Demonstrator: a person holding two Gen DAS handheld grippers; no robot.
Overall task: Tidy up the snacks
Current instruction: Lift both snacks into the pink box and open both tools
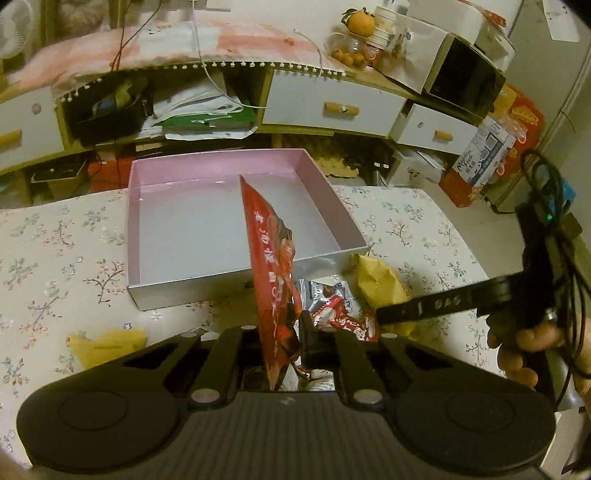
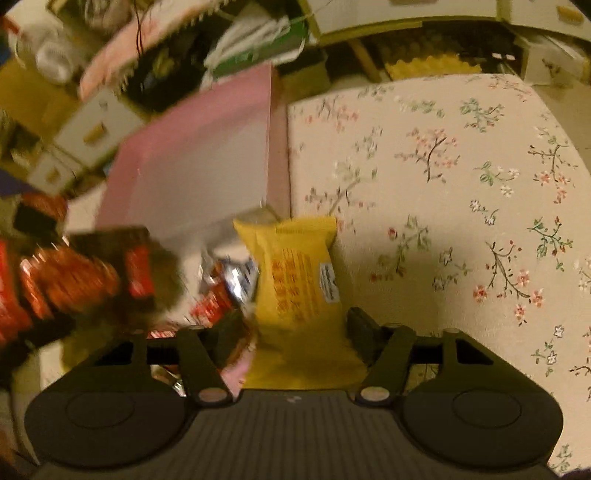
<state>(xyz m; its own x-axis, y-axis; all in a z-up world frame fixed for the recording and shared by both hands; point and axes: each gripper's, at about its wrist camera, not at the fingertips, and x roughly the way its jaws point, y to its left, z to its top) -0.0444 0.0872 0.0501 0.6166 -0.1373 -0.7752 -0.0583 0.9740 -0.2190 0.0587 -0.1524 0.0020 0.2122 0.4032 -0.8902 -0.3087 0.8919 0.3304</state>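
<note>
My left gripper (image 1: pixel 282 332) is shut on a red snack packet (image 1: pixel 271 266) and holds it upright, edge-on, just in front of the open pink-lined box (image 1: pixel 177 291). My right gripper (image 2: pixel 295 328) is open, its fingers on either side of a yellow snack packet (image 2: pixel 299 280) that lies on the floral cloth by the box's corner (image 2: pixel 192 158). In the left wrist view the right gripper's finger (image 1: pixel 443 302) reaches over the same yellow packet (image 1: pixel 380 280). A silver and red packet (image 1: pixel 332 306) lies between the two. Another yellow packet (image 1: pixel 107 343) lies at the left.
The floral tablecloth (image 2: pixel 461 184) covers the table. Behind it stands a cluttered cabinet with white drawers (image 1: pixel 332 103), oranges (image 1: pixel 360 22) and cartons (image 1: pixel 484 155). The box's inside shows nothing in it.
</note>
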